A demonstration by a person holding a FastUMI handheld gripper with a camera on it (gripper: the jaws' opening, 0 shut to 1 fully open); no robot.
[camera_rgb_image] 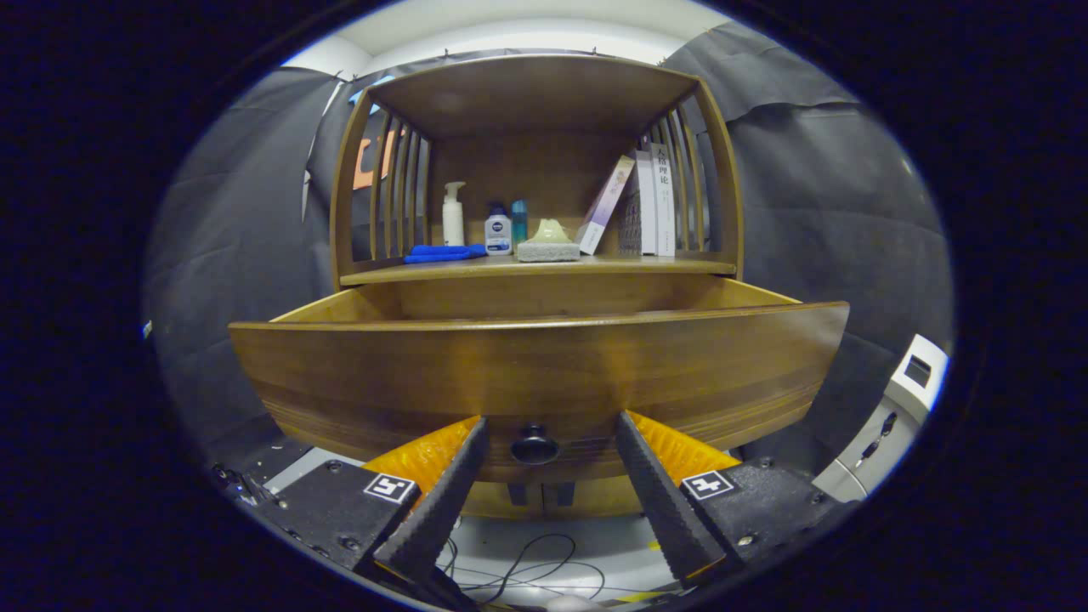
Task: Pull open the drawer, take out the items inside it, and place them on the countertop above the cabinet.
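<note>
The tool (544, 429) is wide open, holding nothing. Its two fingers (446, 489) spread apart on either side of the knob (535, 444), which sits between them without touching either one.

The knob is at the low centre of the drawer (544, 374) front. The drawer is pulled well out from the cabinet (535, 170), its front panel just ahead of the fingertips and its side walls running back toward 12 o'clock. The front panel hides the inside of the drawer, so I cannot tell what lies in it.

Above the drawer, at 12 o'clock from the knob, is the bench (544, 265), the wooden top of the cabinet under a slatted hutch. On it, from 11 o'clock across to 1 o'clock:
- a blue cloth (444, 252), lying flat near the left slats
- a white pump bottle (453, 214), upright behind the cloth
- a small white bottle (498, 232), just right of the cloth
- a teal bottle (518, 219), just behind the small white one
- a sponge (548, 240), grey below and pale on top, near the middle
- a leaning book (605, 204), tilted against the upright books (654, 204) by the right slats

Below the drawer, at 6 o'clock between the fingers, cables (527, 565) lie on a pale floor. A white device (901, 408) stands at 3 o'clock, well apart from the cabinet.
</note>
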